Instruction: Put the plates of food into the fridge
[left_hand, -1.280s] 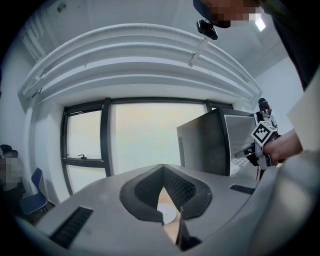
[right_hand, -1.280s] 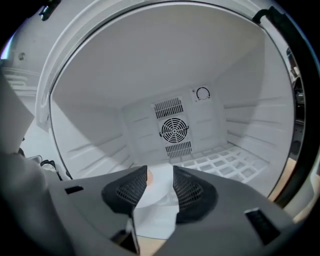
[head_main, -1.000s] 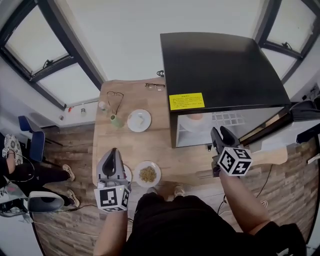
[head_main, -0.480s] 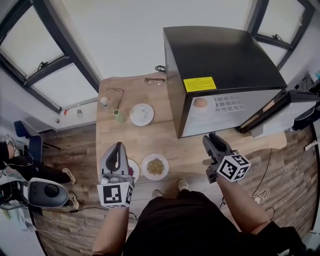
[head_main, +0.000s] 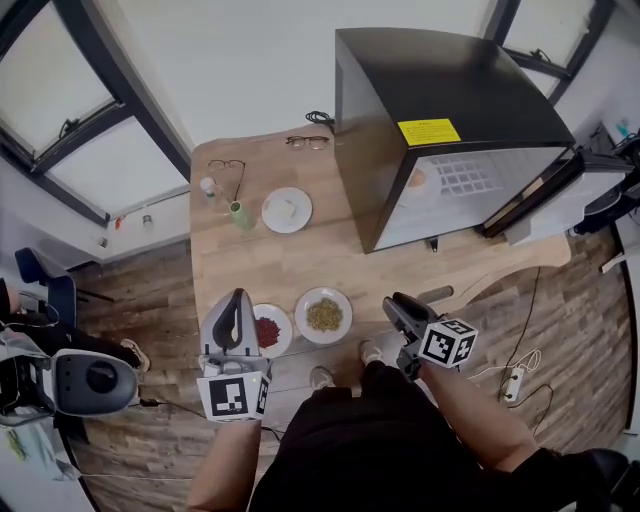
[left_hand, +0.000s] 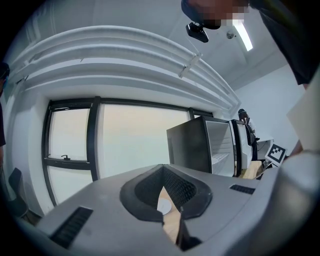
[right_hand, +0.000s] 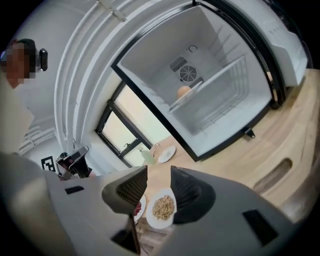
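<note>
My left gripper (head_main: 237, 308), smooth grey plastic, hangs at 7 o'clock in the head view and my right gripper (head_main: 396, 306) at 5. Between them on the pale wooden table (head_main: 270, 265) lie two round white plates, the red-food plate (head_main: 268, 331) and the grain plate (head_main: 323, 315). The boxy black fridge (head_main: 450, 90) stands open at 1 o'clock.

Left gripper view: ribbed pads meet at the tips, holding nothing.

Right gripper view: jaws moderately apart and empty, with the grain plate showing beyond the gap.

Looks like office or lab room with makeshift kitchen corner. Centre: wooden table (head_main: 260, 270) carrying mini fridge (head_main: 450, 90) and plates of food (head_main: 324, 315). Upper left: large tilt windows (head_main: 60, 110). Lower right: power strip (head_main: 513, 383) on plank floor (head_main: 150, 300). Left gripper view, top: exposed white ceiling pipes (left_hand: 125, 50).
</note>
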